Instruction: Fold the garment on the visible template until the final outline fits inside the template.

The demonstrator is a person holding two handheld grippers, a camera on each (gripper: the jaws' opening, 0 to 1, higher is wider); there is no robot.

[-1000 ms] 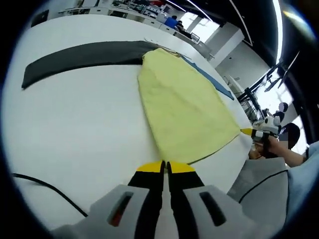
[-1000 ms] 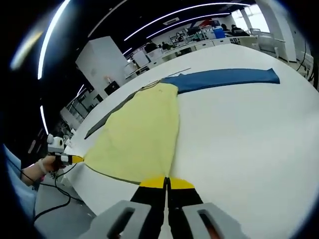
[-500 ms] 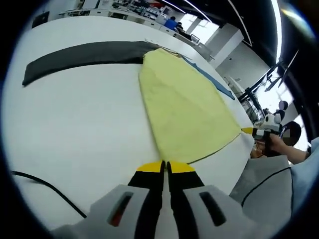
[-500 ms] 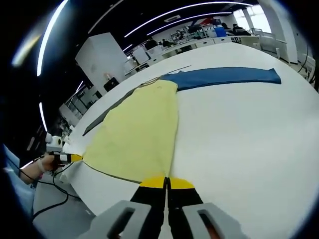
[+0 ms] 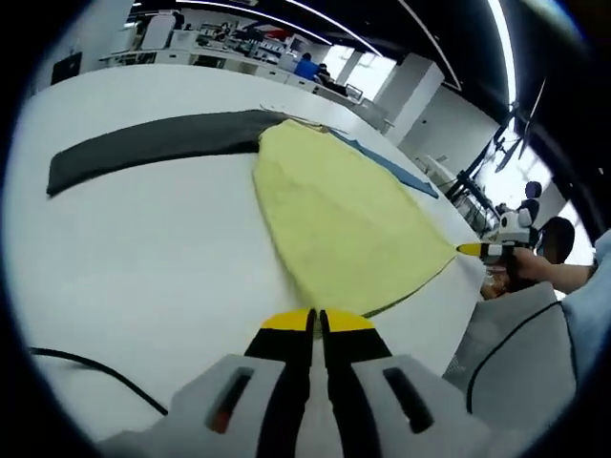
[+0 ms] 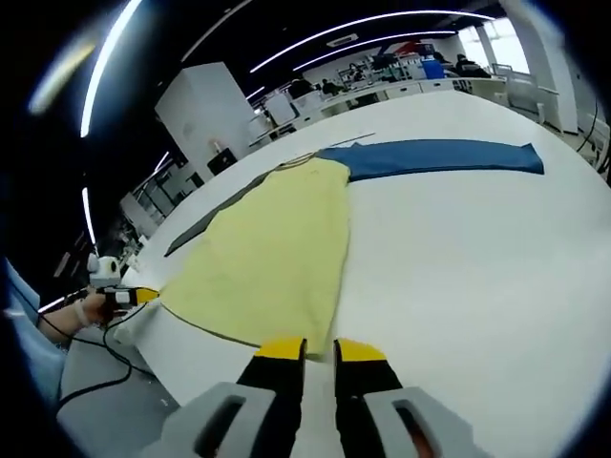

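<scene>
A garment with a yellow body (image 5: 344, 215) lies flat on the white table (image 5: 143, 258), a dark grey sleeve (image 5: 153, 143) stretched to one side and a blue sleeve (image 5: 387, 162) to the other. My left gripper (image 5: 315, 320) is shut, with its tips on the near hem corner. In the right gripper view the same yellow body (image 6: 277, 253), grey sleeve (image 6: 215, 219) and blue sleeve (image 6: 439, 157) show. My right gripper (image 6: 320, 348) is open at the other hem corner, with bare table between its jaws. The left gripper (image 6: 143, 296) comes in from the left, the right gripper (image 5: 470, 250) from the right.
The table edge (image 6: 172, 367) runs just below the hem, with floor beyond. A black cable (image 5: 95, 372) lies on the table beside my left gripper. A person's hand (image 5: 516, 267) and pale sleeve (image 5: 516, 353) are at the right. Desks and shelves stand far behind.
My right gripper's jaws have parted; they were shut together at the hem corner before. The left gripper view has tilted slightly while the hem corner stays at its tips.
</scene>
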